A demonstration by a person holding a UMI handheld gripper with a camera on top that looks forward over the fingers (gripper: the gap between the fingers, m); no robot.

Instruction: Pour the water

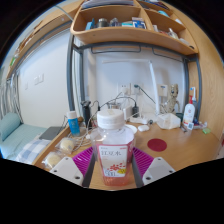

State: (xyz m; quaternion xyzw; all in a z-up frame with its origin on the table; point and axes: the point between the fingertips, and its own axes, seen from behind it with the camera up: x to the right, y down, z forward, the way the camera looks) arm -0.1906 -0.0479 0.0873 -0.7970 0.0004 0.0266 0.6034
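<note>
- The bottle (115, 150), a clear plastic one with a white cap and a pink-red label, stands upright between the two fingers of the gripper (115, 168), at 12 o'clock from the fingertips and very close in.
- The pink pads (84, 158) sit against the bottle's sides at 9 and 3 o'clock with no gap visible, so I judge the tool clenched on the bottle; whether it is lifted or resting on the desk cannot be told.
- The cap appears to be on. If so, no water can leave until it comes off, and tipping now would achieve nothing.
- No clear receiving vessel shows. A red round object (157, 145) lies on the desk (185, 150) at about 2 o'clock from the bottle; a small blue-topped container (73, 124) stands at about 10 o'clock. Which of them, if either, is the target I cannot say.
- Risk: the bottle is smooth and thin-walled, so a hard squeeze could buckle it and push water out once uncapped, while a loose hold could let it slip when tilted.
- Risk: cables and a socket (128, 98) sit against the wall at 12 o'clock beyond the bottle; a spill toward them would be the worst outcome.
- The shelf (125, 35) overhead is well apart and no obstacle.
</note>
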